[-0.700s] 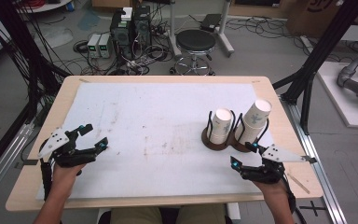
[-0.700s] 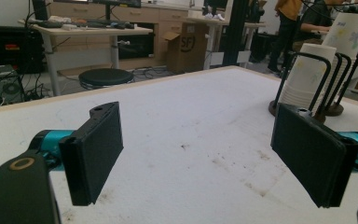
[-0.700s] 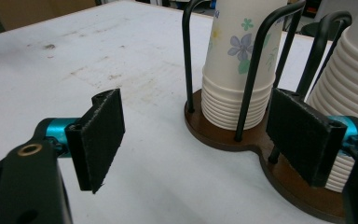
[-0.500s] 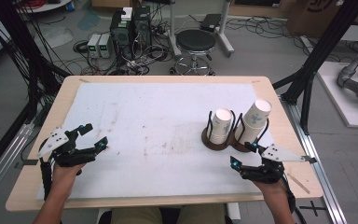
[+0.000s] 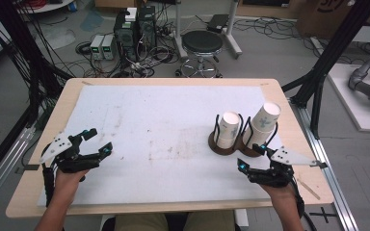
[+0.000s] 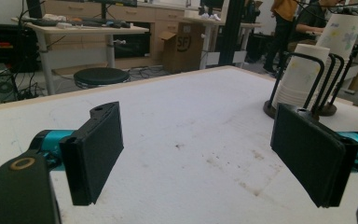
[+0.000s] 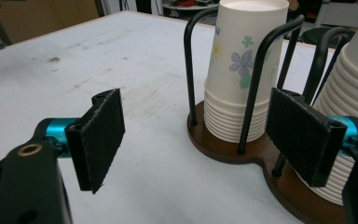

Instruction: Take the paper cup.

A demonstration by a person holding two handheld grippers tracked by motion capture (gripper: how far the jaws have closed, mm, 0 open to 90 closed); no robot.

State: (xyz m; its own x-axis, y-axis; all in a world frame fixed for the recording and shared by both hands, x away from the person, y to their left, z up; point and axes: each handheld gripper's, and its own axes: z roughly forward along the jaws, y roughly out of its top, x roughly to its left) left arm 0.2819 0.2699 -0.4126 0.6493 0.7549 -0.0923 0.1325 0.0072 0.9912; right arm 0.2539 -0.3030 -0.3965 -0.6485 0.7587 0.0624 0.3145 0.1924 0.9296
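Overhead, the left gripper (image 5: 98, 141) rests at the near left of the white-topped table (image 5: 164, 130), jaws apart and empty, well away from the cup holder (image 5: 236, 147). Its two stacks of paper cups (image 5: 227, 130) stand at the right, just beyond the right gripper (image 5: 254, 156), whose jaws are also apart. Next, the left gripper view shows bare table between wide jaws. Lastly, the right gripper view has the holder near, untouched.
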